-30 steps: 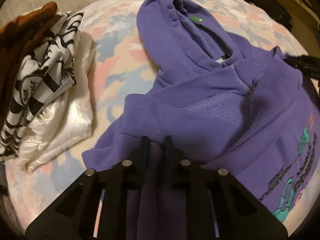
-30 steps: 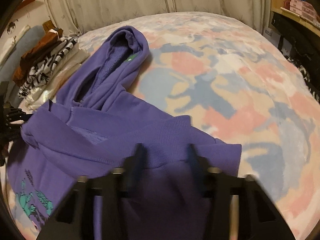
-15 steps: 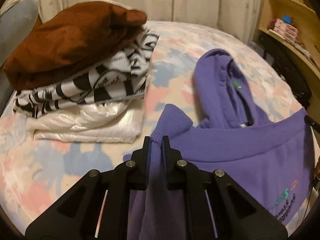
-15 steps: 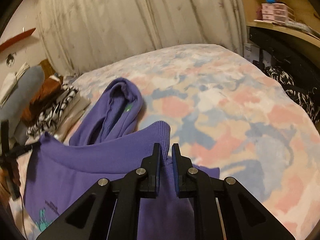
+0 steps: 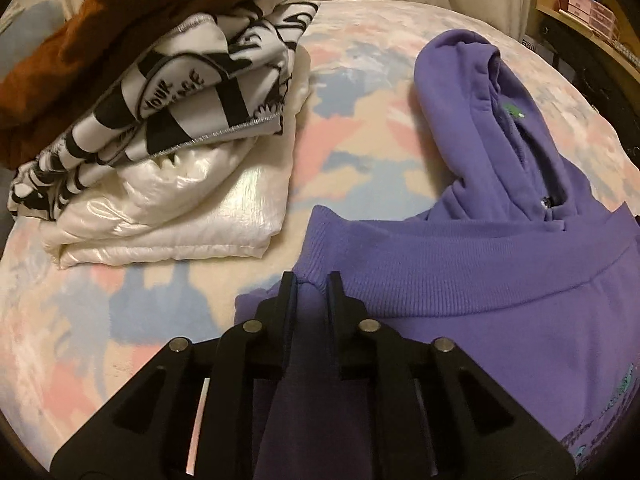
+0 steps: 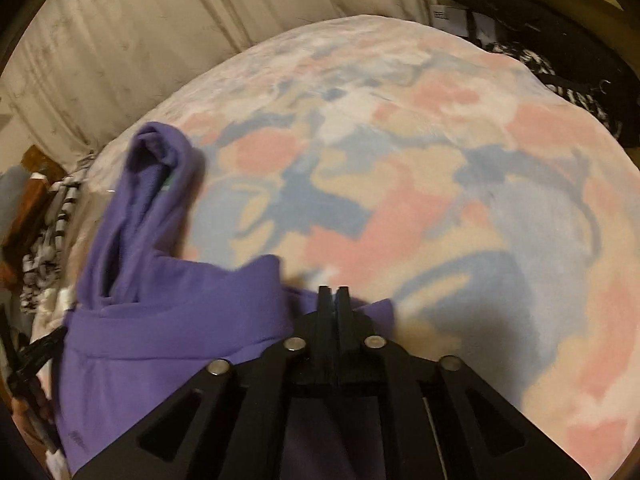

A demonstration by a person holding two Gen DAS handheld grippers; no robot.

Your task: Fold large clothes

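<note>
A purple hoodie (image 5: 480,288) lies on the pastel patterned bed cover (image 5: 360,140), hood (image 5: 472,80) pointing away. Its ribbed hem band is folded up across the body, just below the hood. My left gripper (image 5: 312,280) stands at the band's left corner. Its jaws are opening, and purple cloth still fills the gap between them. In the right wrist view, which is blurred, my right gripper (image 6: 334,290) is at the hoodie's (image 6: 160,320) right edge. Its jaws are opening but stand almost together, and purple cloth trails back under them.
A stack of folded clothes (image 5: 160,120), brown on top, black-and-white print below and shiny white at the bottom, sits left of the hoodie. Curtains hang behind the bed. Shelves with boxes (image 5: 588,4) and dark clothing (image 6: 560,80) stand past the right edge. Bare bed cover (image 6: 440,200) stretches right.
Both grippers have carried the hem up toward the hood, so the ribbed band now lies flat below it. The right fingers went from wide apart to nearly together. Both views rolled.
</note>
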